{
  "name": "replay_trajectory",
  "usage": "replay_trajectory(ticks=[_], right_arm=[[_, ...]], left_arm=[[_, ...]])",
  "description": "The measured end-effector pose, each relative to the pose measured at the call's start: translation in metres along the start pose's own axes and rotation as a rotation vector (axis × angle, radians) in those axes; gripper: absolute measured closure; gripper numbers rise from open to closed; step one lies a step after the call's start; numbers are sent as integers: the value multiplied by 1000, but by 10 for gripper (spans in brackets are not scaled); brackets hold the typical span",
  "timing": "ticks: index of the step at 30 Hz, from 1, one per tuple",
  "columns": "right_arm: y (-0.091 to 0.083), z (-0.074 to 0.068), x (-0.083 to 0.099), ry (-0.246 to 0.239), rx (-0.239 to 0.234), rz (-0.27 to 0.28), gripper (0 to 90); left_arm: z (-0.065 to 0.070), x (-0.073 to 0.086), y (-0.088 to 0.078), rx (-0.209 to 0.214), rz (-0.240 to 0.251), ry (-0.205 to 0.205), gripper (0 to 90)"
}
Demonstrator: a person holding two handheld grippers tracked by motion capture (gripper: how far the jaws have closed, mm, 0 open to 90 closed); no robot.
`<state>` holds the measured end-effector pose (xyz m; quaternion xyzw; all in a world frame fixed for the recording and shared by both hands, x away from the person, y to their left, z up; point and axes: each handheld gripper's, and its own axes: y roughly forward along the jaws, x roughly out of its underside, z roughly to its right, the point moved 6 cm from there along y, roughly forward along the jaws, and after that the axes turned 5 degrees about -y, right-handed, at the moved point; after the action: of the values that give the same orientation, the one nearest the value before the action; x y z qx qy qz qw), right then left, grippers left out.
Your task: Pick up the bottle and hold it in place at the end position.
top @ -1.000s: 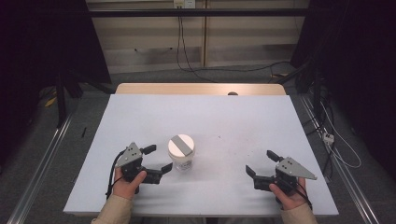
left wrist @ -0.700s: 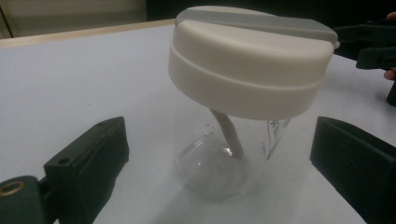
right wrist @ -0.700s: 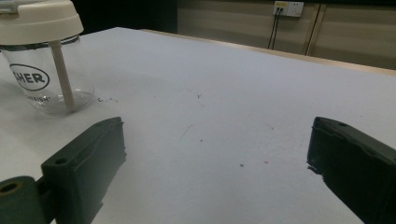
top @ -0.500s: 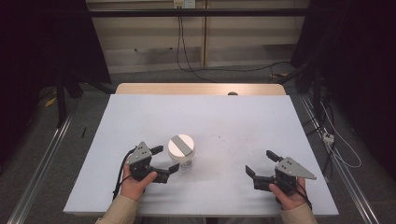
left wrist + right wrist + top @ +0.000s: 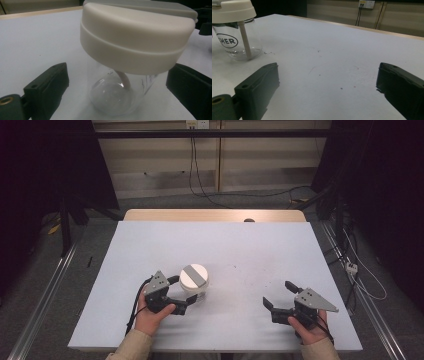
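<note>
A clear jar (image 5: 194, 287) with a wide white lid (image 5: 136, 42) stands upright on the white table (image 5: 240, 250), left of centre. Inside it a pale straw (image 5: 244, 40) leans down to the bottom. My left gripper (image 5: 181, 293) is open with one jaw on each side of the jar's glass body (image 5: 117, 97), not touching it. My right gripper (image 5: 281, 295) is open near the front right of the table, well apart from the jar, with bare tabletop between its jaws.
The table's wooden far edge (image 5: 215, 215) borders a floor with cables (image 5: 200, 175). A metal rail (image 5: 40, 300) runs along the left side. A small white plug block (image 5: 351, 267) lies on the floor at right.
My left gripper has moved forward and right until its open jaws straddle the jar. The right gripper has stayed where it was.
</note>
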<state>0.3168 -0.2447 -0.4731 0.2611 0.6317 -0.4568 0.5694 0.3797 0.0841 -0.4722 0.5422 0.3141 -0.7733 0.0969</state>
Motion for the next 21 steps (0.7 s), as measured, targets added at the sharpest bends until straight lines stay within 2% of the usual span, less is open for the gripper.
replay_trajectory(ticks=[10,14,21], right_arm=[[0,1,0,1,3,2,42],[0,1,0,1,2,2,42],[0,1,0,0,2,3,43]], left_arm=[[3,-1,12,-38,-21,1,50],[5,-1,16,-38,-28,1,59],[6,-2,21,-57,-15,6,88]])
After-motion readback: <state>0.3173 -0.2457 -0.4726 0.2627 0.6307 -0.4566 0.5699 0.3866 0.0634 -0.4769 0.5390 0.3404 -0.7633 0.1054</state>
